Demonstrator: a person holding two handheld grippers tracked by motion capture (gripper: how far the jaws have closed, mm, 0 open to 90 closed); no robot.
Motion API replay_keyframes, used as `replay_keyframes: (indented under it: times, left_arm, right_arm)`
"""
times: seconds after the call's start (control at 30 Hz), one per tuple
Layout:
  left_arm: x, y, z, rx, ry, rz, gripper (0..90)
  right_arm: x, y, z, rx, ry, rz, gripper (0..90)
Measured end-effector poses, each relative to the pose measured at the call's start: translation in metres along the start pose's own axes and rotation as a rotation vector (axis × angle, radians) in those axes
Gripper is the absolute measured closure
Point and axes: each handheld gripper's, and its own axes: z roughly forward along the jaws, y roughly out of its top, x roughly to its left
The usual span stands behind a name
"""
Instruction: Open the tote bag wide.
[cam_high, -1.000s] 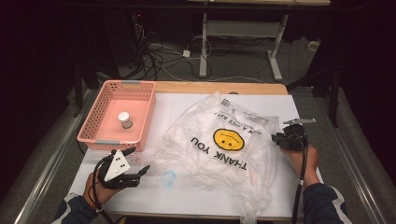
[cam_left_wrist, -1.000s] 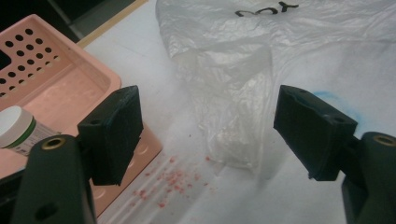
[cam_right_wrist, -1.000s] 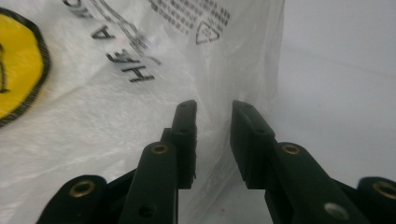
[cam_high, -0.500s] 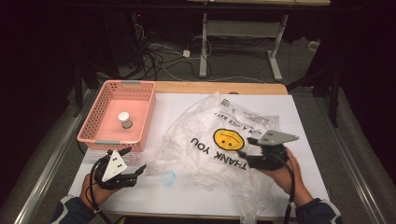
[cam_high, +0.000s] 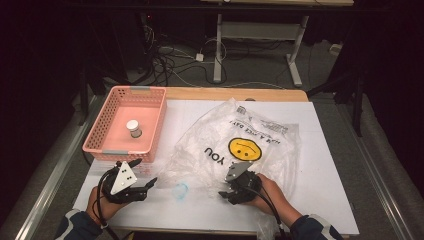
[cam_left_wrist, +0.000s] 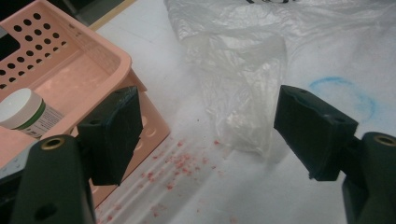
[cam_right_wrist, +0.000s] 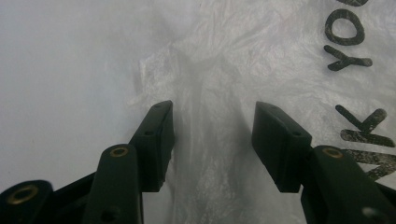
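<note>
Plastic bag: crumpled edge between right hand-held gripper, jaws apart, just closing
Left hand-held gripper: apart, beside bag corner
Basket: near left

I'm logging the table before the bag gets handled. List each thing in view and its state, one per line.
plastic bag: lying flat and crumpled on the white sheet, print facing up.
pink basket: upright, holding one jar.
jar: upright in the basket, white lid on.
left claw: open, nothing between its jaws, beside the bag's corner.
right claw: open over the bag's near edge, jaws just closing, not yet pressing the film.
</note>
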Motion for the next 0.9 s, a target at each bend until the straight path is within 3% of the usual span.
replay_keyframes:
  times: [0.03, 0.07, 0.13, 0.23, 0.27, 0.33, 0.4, 0.7, 0.9]
  left_arm:
    - [0.000, 0.000, 0.000, 0.000, -0.001, 0.001, 22.9]
    - [0.000, 0.000, 0.000, -0.001, -0.002, 0.000, 22.9]
    - [0.000, 0.000, 0.000, 0.001, 0.000, 0.001, 22.9]
    - [0.000, 0.000, 0.000, 0.002, 0.000, 0.001, 22.9]
    - [0.000, 0.000, 0.000, 0.002, 0.000, 0.001, 22.9]
    - [0.000, 0.000, 0.000, 0.001, 0.002, 0.000, 22.9]
    - [0.000, 0.000, 0.000, 0.000, 0.004, -0.001, 22.9]
    - [0.001, 0.000, 0.000, -0.001, 0.005, -0.002, 22.9]
    - [0.004, 0.004, 0.001, 0.009, 0.022, -0.027, 22.9]
  right_arm:
    - [-0.002, 0.000, 0.000, -0.010, -0.008, 0.014, 64.9]
    - [-0.002, 0.000, 0.000, -0.010, -0.008, 0.014, 64.9]
    - [-0.005, 0.000, 0.000, -0.006, -0.021, 0.033, 77.5]
    - [-0.006, 0.001, 0.001, -0.009, -0.018, 0.045, 80.2]
    - [-0.005, 0.002, 0.001, -0.011, -0.024, 0.047, 87.4]
    - [-0.005, 0.004, 0.001, -0.026, -0.034, 0.048, 89.9]
    - [-0.006, 0.006, 0.001, -0.037, -0.044, 0.052, 90.0]
    - [-0.020, 0.027, -0.017, -0.169, -0.229, 0.057, 90.0]
    - [-0.029, 0.042, -0.040, -0.249, -0.267, 0.064, 90.0]
